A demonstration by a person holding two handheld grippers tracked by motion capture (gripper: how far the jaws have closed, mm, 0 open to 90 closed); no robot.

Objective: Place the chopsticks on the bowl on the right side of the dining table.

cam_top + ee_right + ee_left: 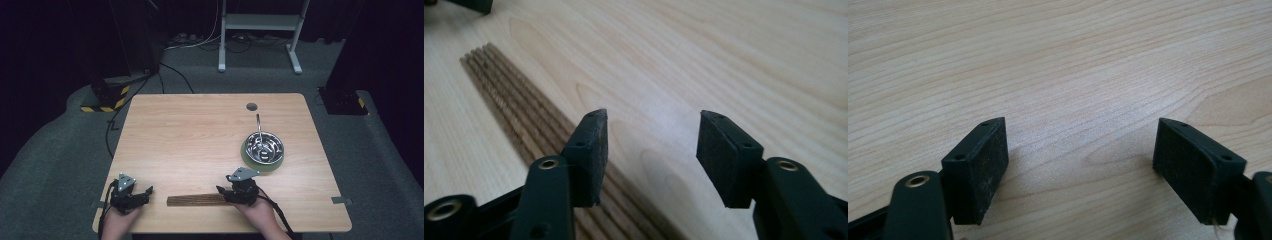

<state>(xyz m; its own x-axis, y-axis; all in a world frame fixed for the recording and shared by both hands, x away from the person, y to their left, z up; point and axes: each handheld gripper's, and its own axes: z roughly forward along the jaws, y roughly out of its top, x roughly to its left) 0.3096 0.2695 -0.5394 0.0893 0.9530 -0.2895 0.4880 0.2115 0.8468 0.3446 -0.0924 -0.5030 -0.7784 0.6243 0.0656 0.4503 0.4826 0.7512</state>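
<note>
From the high view we see a light wooden tabletop point(200, 140) with both grippers held at its near edge. The left gripper point(142, 194) sits at the near left corner, its jaws spread apart over bare wood; in the left gripper view we look between its two black pads point(983, 165) and find nothing between them but tabletop grain.

The right gripper point(224, 192) rests near the middle of the near edge, at the right end of a dark ribbed wooden strip point(195, 200) that lies flat, running left to right along the near edge. In the right gripper view the jaws of this gripper point(651, 145) stand released, with bare tabletop between them. The ribbed strip point(509, 100) runs diagonally past the left pad point(591, 155) and under it, outside the gap rather than within it. We cannot tell whether that pad touches the strip.

Farther back on the right, well apart from both grippers, a shiny metal bowl point(264, 146) sits on a round green plate point(248, 160), with a metal utensil point(259, 129) leaning in the bowl, its handle pointing away from us.
</note>
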